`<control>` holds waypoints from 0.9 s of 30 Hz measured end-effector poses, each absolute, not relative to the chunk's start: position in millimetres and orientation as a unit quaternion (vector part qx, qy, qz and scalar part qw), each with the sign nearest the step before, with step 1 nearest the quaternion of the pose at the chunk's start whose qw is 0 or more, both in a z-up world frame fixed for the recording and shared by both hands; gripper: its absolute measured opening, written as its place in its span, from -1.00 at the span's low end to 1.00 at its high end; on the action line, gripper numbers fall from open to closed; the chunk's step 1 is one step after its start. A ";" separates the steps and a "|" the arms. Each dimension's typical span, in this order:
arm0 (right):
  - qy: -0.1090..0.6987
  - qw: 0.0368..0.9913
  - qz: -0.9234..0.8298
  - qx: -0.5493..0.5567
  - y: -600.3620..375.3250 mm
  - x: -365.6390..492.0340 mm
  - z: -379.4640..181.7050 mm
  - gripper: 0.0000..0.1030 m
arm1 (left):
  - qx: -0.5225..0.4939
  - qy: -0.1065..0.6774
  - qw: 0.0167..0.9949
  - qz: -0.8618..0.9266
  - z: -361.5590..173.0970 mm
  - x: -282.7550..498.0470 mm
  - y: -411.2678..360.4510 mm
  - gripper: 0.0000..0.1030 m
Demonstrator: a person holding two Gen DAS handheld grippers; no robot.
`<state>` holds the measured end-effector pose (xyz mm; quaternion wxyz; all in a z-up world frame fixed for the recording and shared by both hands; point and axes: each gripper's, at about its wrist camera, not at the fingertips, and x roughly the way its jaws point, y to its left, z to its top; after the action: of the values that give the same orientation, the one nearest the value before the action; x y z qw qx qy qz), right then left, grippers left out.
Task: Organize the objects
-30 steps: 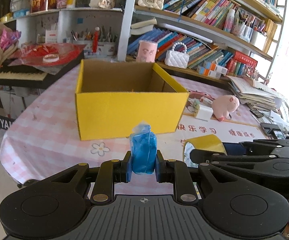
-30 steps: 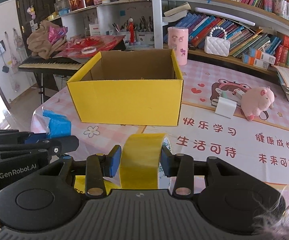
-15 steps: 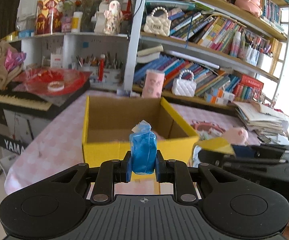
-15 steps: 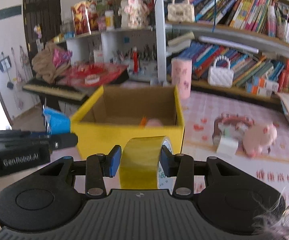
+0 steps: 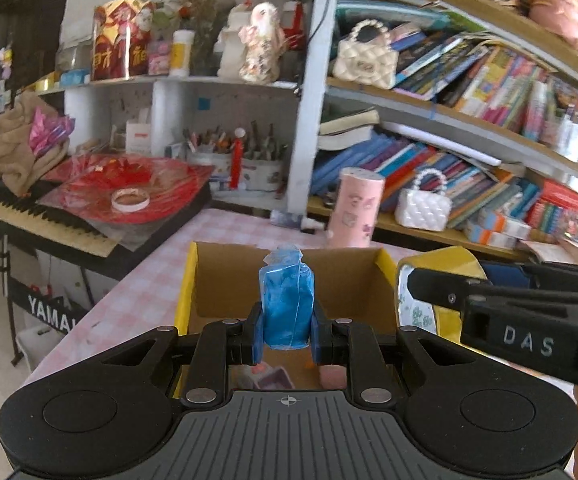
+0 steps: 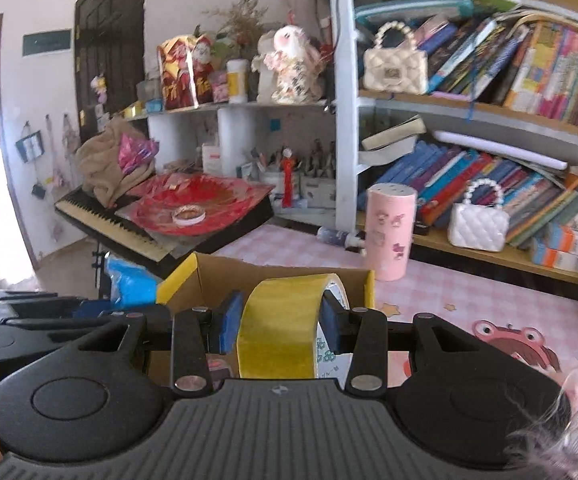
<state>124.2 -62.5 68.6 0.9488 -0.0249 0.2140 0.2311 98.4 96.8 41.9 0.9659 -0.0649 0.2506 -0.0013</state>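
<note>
The blue packet, crinkled and wrapped in clear film, stands clamped upright in the left gripper. The right gripper, marked "DAS", is closed on a yellow tape roll; "YAMA" reads on the keyboard stand, far left.

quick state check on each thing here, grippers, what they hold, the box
left gripper: shut on the blue packet
blue packet: upright between the pads, above the box
right gripper: shut on the yellow tape roll
yellow tape roll: on edge, held above the box
yellow cardboard box: open-topped, small items inside
</note>
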 end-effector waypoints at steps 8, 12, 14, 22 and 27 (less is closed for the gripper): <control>0.258 0.926 0.270 -0.055 -49.5 178.7 40.4 -0.24 | -0.051 0.294 0.954 0.021 16.3 138.3 91.0 -0.61; 0.278 0.920 0.269 -0.061 -48.1 194.0 25.5 -0.24 | -0.047 0.314 0.948 0.024 5.1 147.8 88.1 -0.61; 0.292 0.915 0.273 -0.063 -47.8 200.6 18.0 -0.24 | -0.043 0.325 0.944 0.025 0.3 150.8 85.5 -0.61; 0.279 0.906 0.305 -0.089 -37.3 200.1 12.1 -0.29 | -0.040 0.356 0.933 0.026 -17.0 154.3 81.7 -0.61; 0.300 0.891 0.326 -0.102 -28.2 196.9 3.7 -0.32 | -0.040 0.368 0.929 0.023 -24.9 149.8 79.7 -0.60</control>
<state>196.9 -28.2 3.7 0.8906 -0.1021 0.3003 0.3258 149.8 79.7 -24.9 0.9287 -0.0396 0.3680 0.0229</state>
